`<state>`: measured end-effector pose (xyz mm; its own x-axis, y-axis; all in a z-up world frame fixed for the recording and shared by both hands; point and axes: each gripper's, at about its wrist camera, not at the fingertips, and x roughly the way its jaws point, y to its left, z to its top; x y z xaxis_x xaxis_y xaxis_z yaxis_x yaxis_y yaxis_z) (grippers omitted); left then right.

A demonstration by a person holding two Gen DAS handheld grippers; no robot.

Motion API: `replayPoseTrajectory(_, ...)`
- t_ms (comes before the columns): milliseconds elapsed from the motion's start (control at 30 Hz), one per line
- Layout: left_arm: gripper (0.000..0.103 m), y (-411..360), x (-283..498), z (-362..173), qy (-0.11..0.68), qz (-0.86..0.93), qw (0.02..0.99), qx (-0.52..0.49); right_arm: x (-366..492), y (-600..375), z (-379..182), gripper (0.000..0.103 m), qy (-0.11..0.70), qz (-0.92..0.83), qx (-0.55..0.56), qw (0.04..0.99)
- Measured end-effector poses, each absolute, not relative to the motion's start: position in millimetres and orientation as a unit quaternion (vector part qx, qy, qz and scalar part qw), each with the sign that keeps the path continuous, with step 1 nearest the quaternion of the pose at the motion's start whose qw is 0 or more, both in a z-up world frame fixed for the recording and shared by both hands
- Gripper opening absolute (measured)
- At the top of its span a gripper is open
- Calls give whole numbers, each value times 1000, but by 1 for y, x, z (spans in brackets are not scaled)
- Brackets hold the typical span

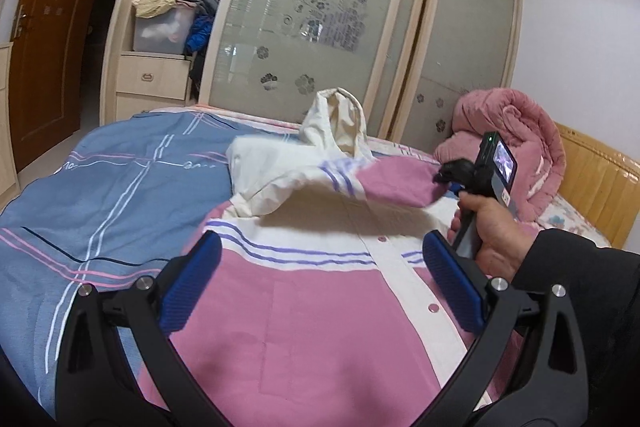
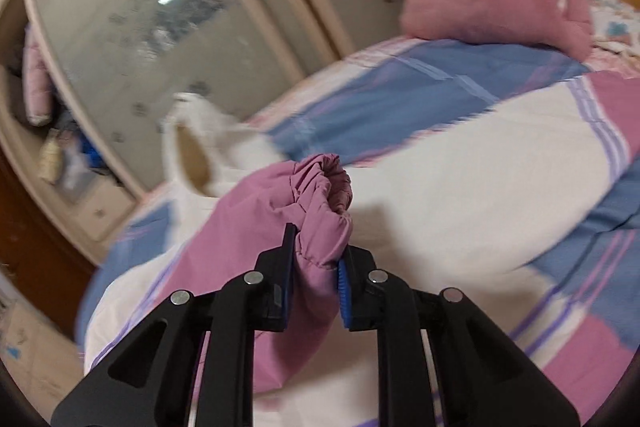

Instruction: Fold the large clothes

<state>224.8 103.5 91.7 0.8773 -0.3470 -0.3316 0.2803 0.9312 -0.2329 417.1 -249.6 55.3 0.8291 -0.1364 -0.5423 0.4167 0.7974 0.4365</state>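
between the right gripper's point(image 2: 316, 259) jaws sits the jacket's pink cuff point(image 2: 324, 195).

Black-framed left gripper point(image 1: 320, 267) with ribbed blue fingers point(image 1: 450, 281), silver screws; black sleeve point(image 1: 580, 275).

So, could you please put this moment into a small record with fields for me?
garment: pink and white hooded jacket, spread front-up on the bed
right tool: shut on the pink sleeve cuff, sleeve lifted over the jacket's chest
left tool: open, above the jacket's lower front, holding nothing
hood: standing up
background: pink quilt bundled near the headboard
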Motion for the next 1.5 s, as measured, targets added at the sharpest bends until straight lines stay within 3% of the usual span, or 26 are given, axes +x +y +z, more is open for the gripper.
replayPoseTrajectory(200,101,87,228,85,202,-173,961,-73,425,-276,25,18,294,-161,247,909)
replayPoseTrajectory(433,101,81,236,80,219,-175,957,-81,418,-261,77,18,229,-137,186,946)
replayPoseTrajectory(633,101,77,243,73,236,-171,953,-86,448,-283,27,21,349,-177,191,900)
replayPoseTrajectory(667,101,77,243,73,237,-171,952,-87,448,-289,16,33,366,-185,203,889)
replayPoseTrajectory(700,101,76,243,73,238,-170,952,-87,446,-293,11,55,368,-193,211,885)
replayPoseTrajectory(767,101,75,245,73,242,-167,952,-82,435,-296,10,84,355,-198,222,886)
replayPoseTrajectory(1000,101,72,252,65,275,-164,943,-88,349,-314,37,87,282,-121,317,898)
replayPoseTrajectory(1100,101,68,247,64,279,-165,943,-77,285,-310,52,95,254,-69,328,907)
replayPoseTrajectory(1200,101,61,237,66,278,-164,945,-55,213,-296,68,102,221,-49,290,930)
replayPoseTrajectory(1500,101,44,181,79,264,-128,956,0,44,-227,61,102,137,-33,105,985)
